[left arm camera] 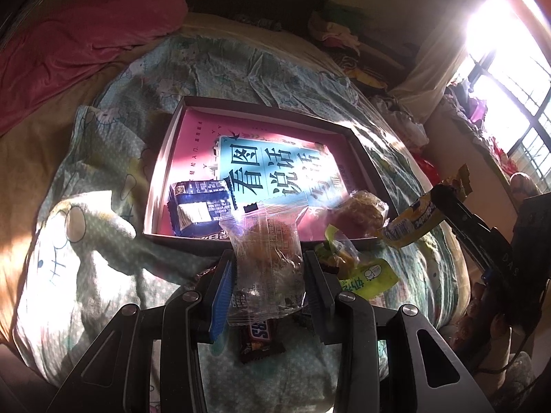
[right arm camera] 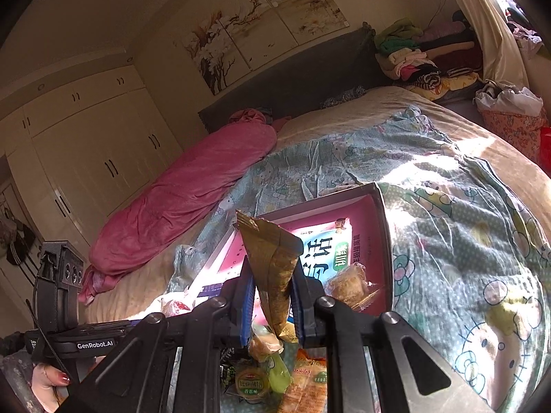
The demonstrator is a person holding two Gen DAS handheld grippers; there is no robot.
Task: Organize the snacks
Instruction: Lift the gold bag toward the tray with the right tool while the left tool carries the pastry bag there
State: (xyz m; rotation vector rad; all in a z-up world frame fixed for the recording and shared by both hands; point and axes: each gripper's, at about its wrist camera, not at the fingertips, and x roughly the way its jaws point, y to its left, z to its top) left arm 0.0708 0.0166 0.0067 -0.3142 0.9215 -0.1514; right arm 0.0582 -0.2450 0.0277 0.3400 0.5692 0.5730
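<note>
left gripper (left arm camera: pixel 267 275), jaws narrowly parted and clamped on a clear plastic pastry packet (left arm camera: pixel 267 241) raised at the near edge of the shallow dark-rimmed cardboard box (left arm camera: pixel 162 158) on the cartoon-print bedspread (left arm camera: pixel 103 172). right gripper (right arm camera: pixel 272 290), jaws fully closed, pinching a crinkled yellow foil snack wrapper (right arm camera: pixel 272 261) above the loose snack pile (right arm camera: pixel 275 375). inside the box: a blue wafer pack (left arm camera: pixel 198 206) and a wrapped brown cake (left arm camera: pixel 361 213).

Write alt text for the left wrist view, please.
The left gripper fingers pinch a clear crinkly plastic snack packet above a shallow dark-rimmed cardboard box on a cartoon-print bedspread; the box holds a dark blue foil snack packet.
</note>
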